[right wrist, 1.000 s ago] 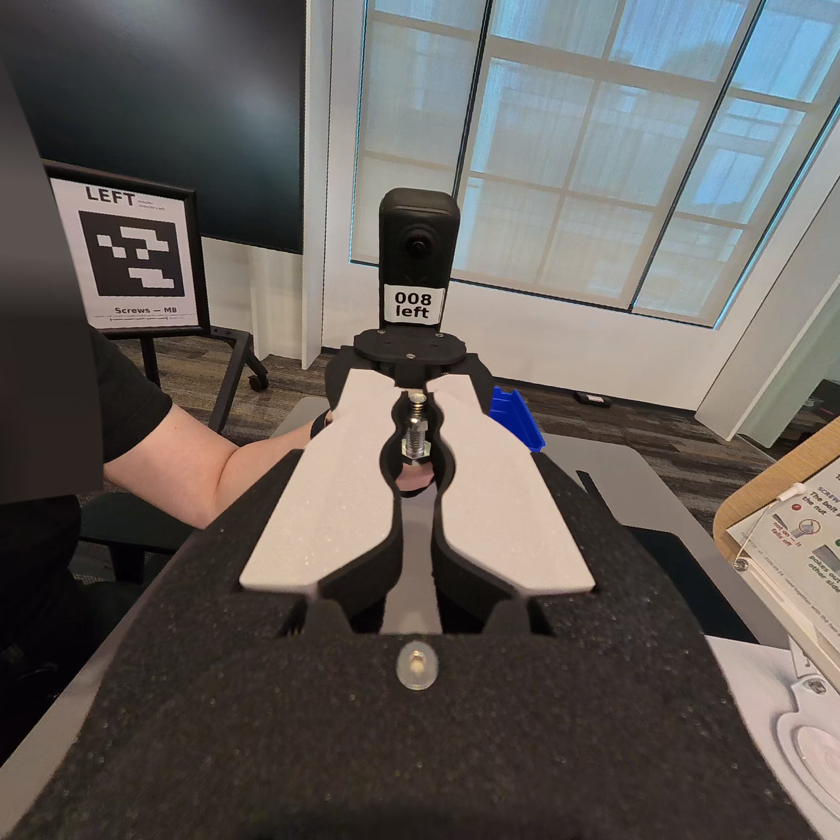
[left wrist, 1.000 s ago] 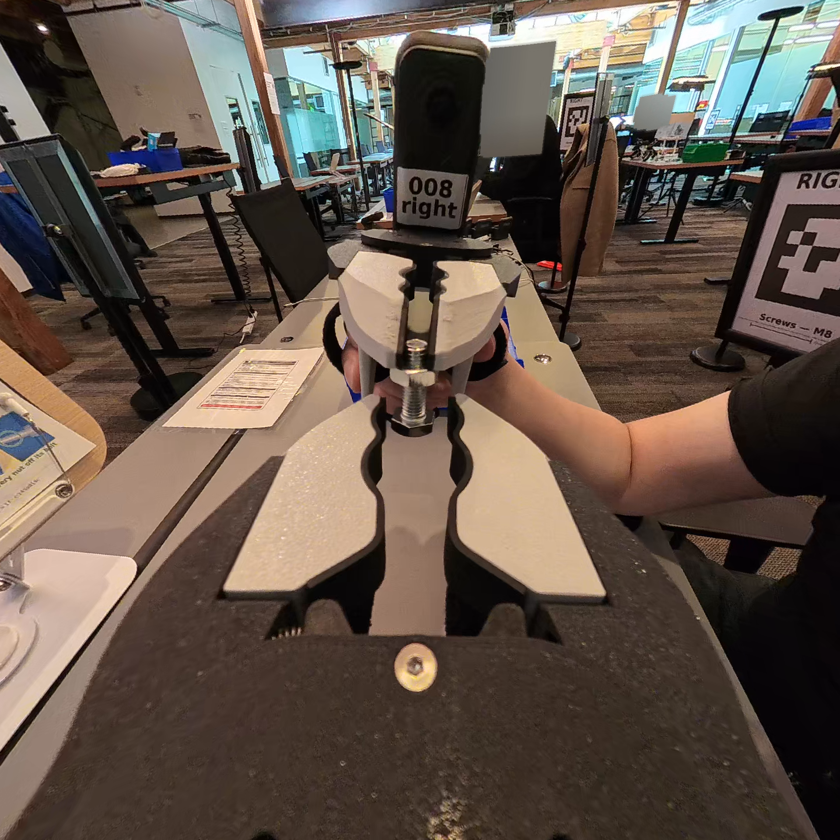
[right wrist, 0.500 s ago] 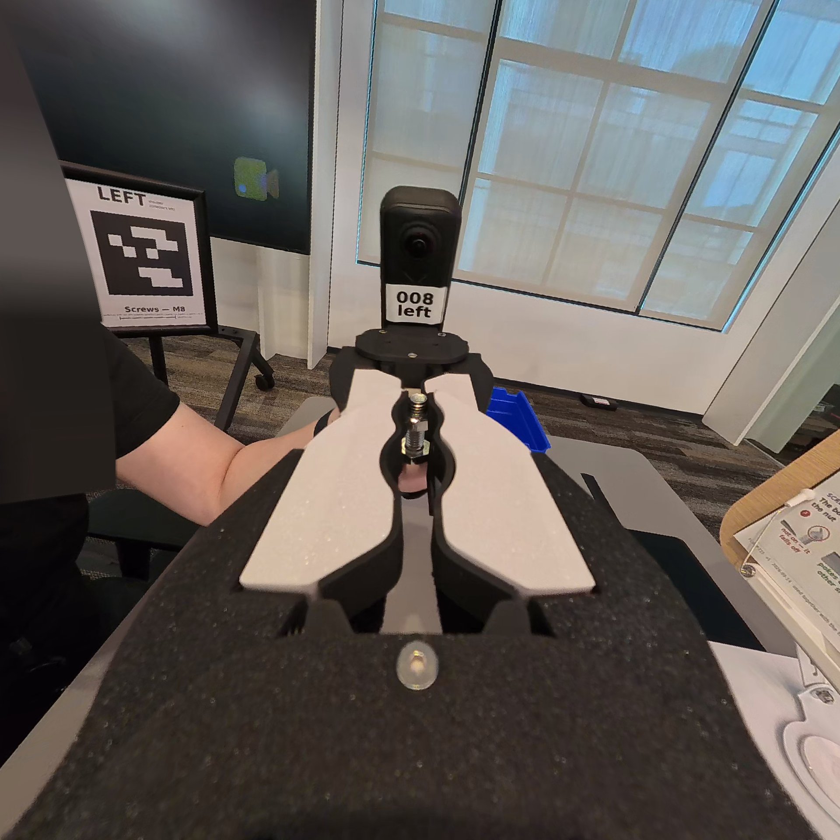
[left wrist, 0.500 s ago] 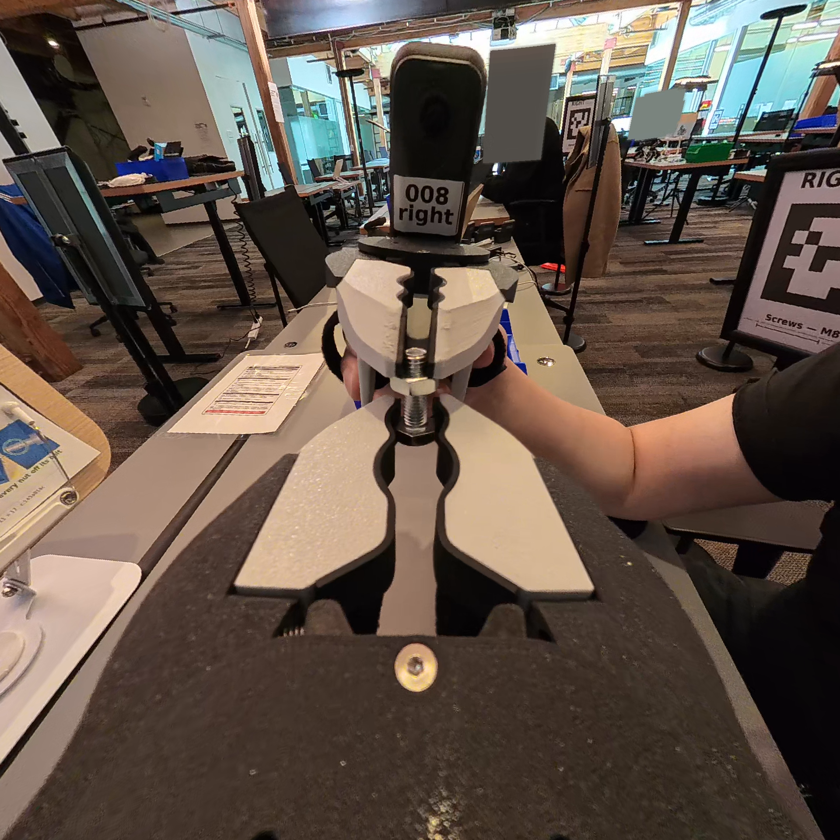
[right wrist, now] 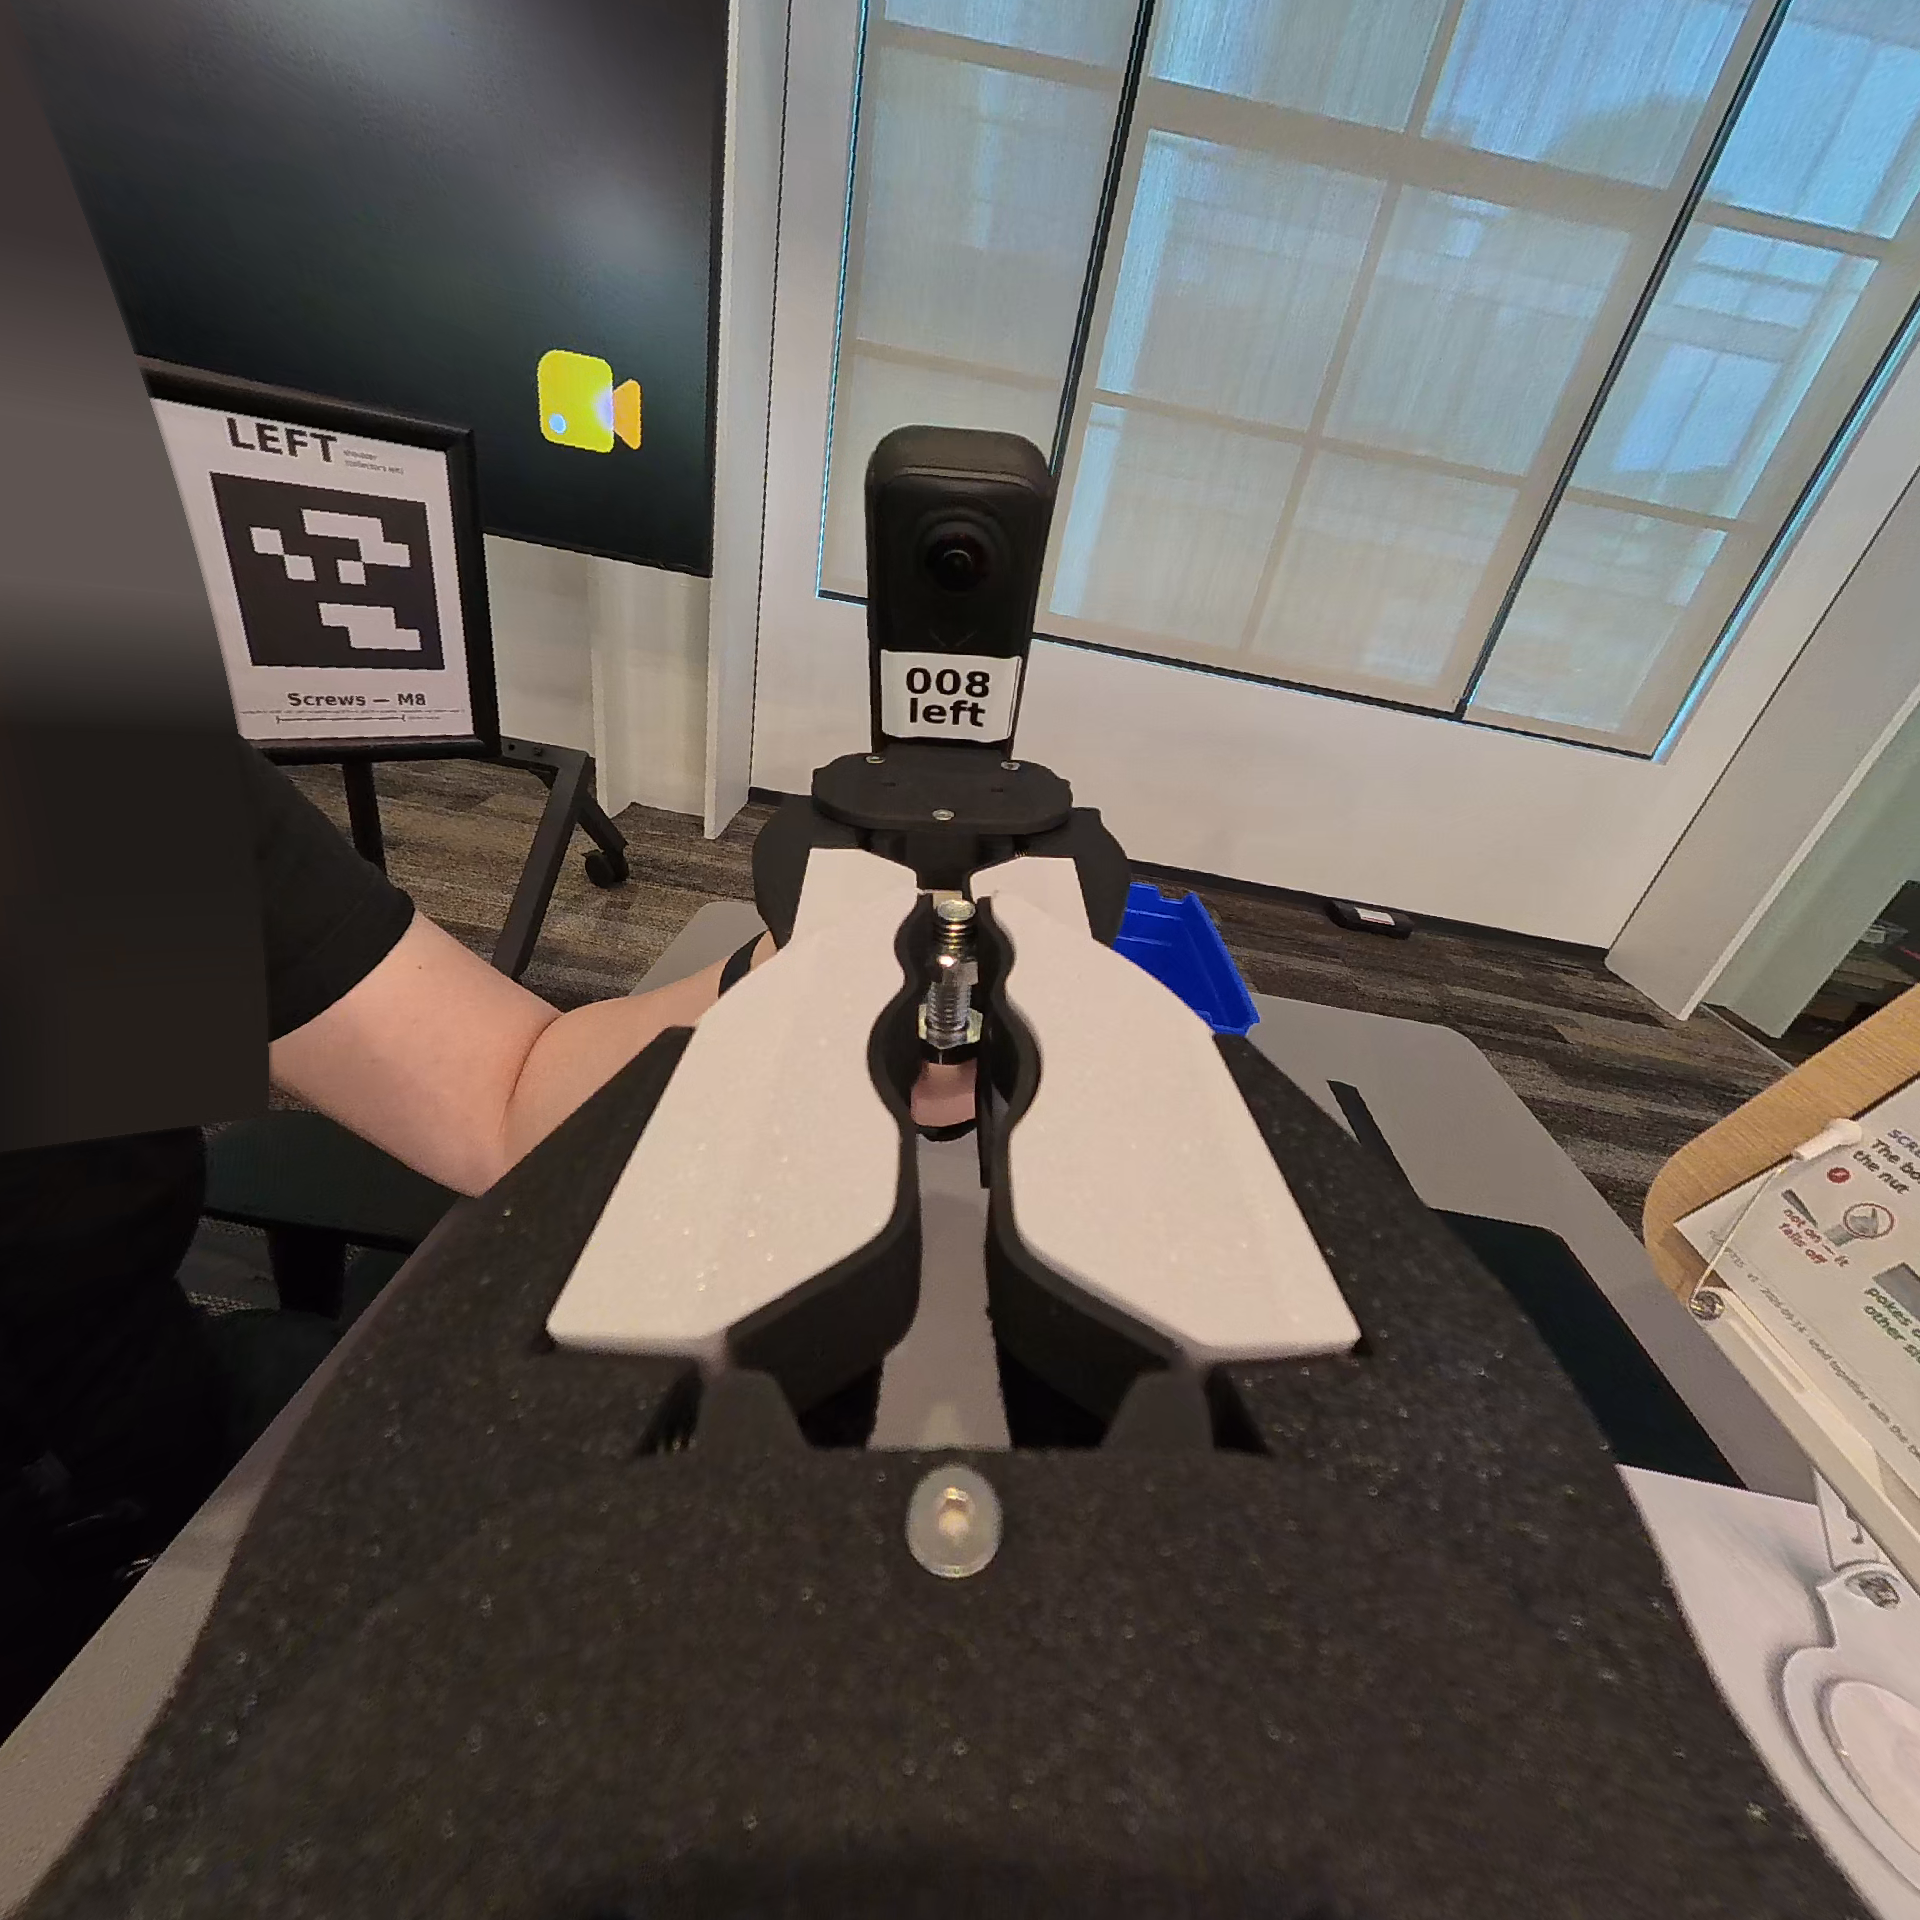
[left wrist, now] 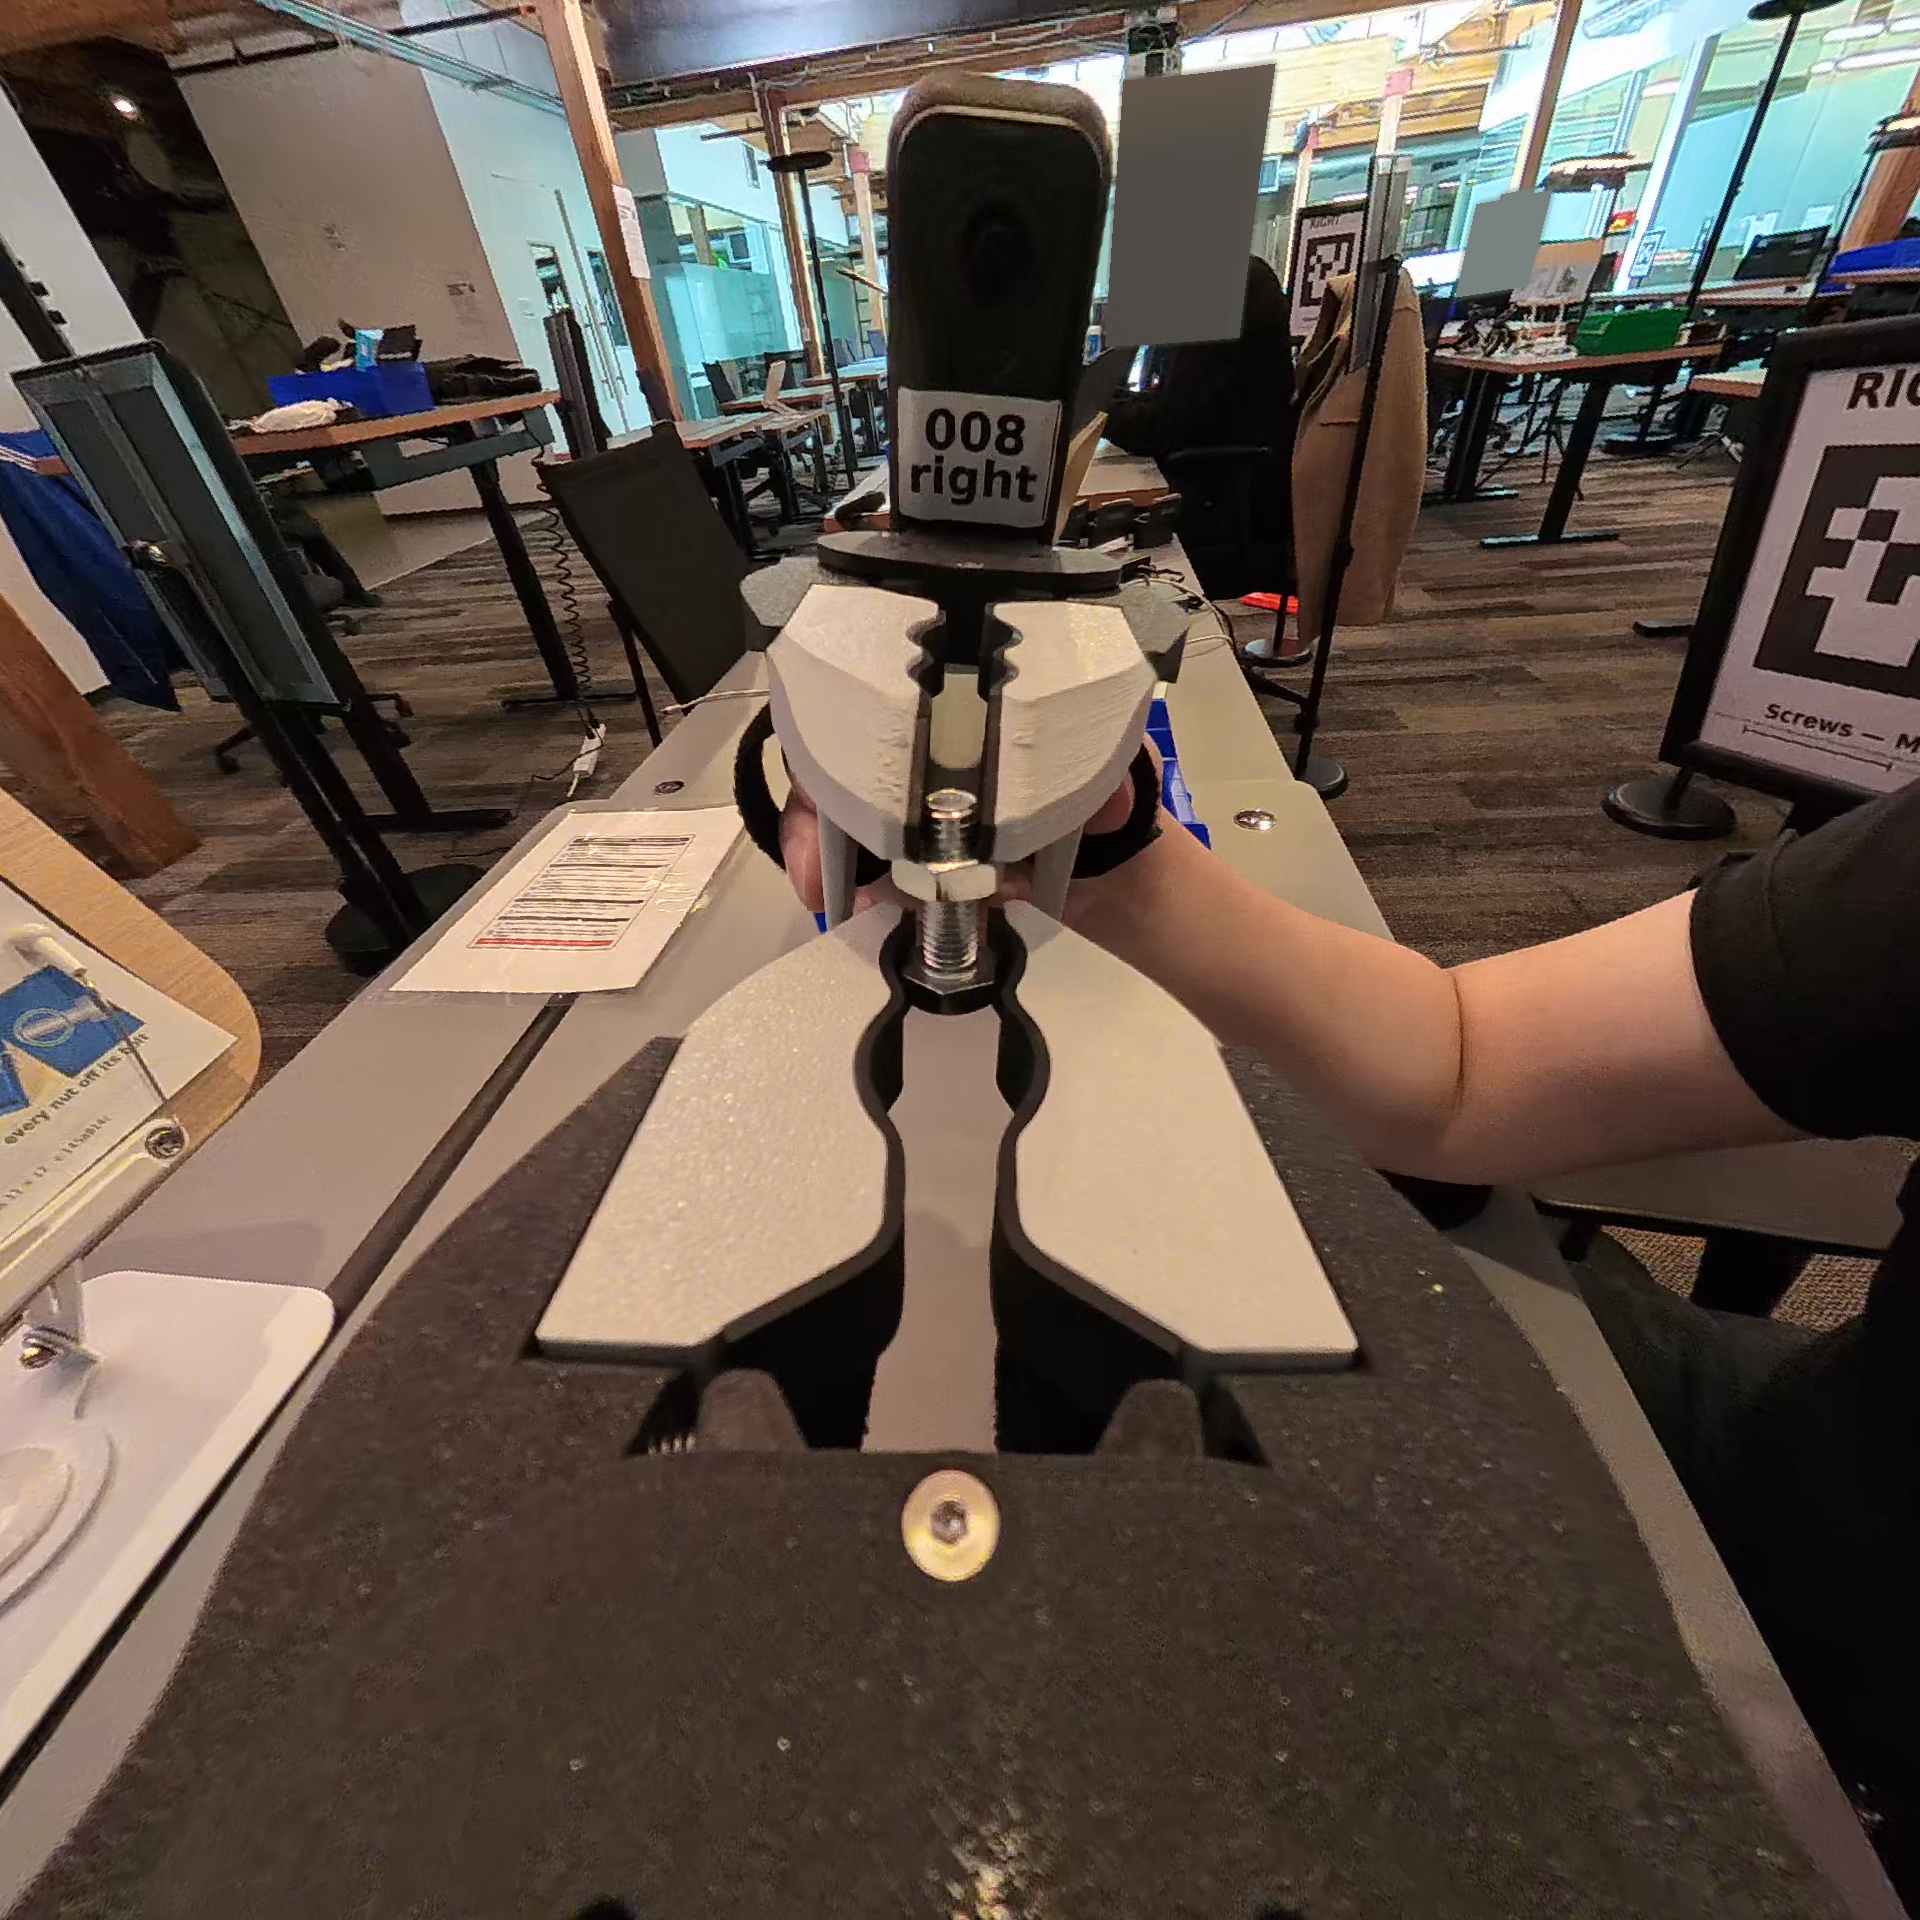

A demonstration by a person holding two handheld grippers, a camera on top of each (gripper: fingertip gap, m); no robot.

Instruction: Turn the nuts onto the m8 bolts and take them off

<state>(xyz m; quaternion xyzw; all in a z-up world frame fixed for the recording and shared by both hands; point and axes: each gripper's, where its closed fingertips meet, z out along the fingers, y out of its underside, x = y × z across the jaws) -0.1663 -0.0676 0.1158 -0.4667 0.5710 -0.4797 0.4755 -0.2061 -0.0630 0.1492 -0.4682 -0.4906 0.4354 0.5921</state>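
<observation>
A silver M8 bolt [left wrist: 948,935] stands between my two grippers, which face each other above the grey table [left wrist: 416,1101]. My left gripper [left wrist: 948,940] is shut on the bolt's lower hex end, which sits in the notch of its fingers. A hex nut [left wrist: 945,883] sits on the thread, with the bolt's tip showing above it. My right gripper [left wrist: 951,831] faces me and is shut on the nut end. In the right wrist view, my right gripper [right wrist: 953,904] is closed round the nut [right wrist: 951,971] and the bolt [right wrist: 949,1003]. The left gripper's fingertips are hidden there.
A person's forearm [left wrist: 1351,1039] reaches in from the right, holding the right gripper. A blue bin [right wrist: 1174,966] stands behind the grippers. A laminated sheet [left wrist: 592,899] lies on the table. An instruction stand [left wrist: 73,1081] and a white tray [left wrist: 125,1455] are at the left. A marker sign [left wrist: 1829,582] stands beside the table. Across from one pair of fingers to the other is roughly 4 centimetres.
Both grippers keep their hold. The joined pair has drifted slightly, and the right wrist view has swung a little to the left. The nut's place on the thread looks unchanged.
</observation>
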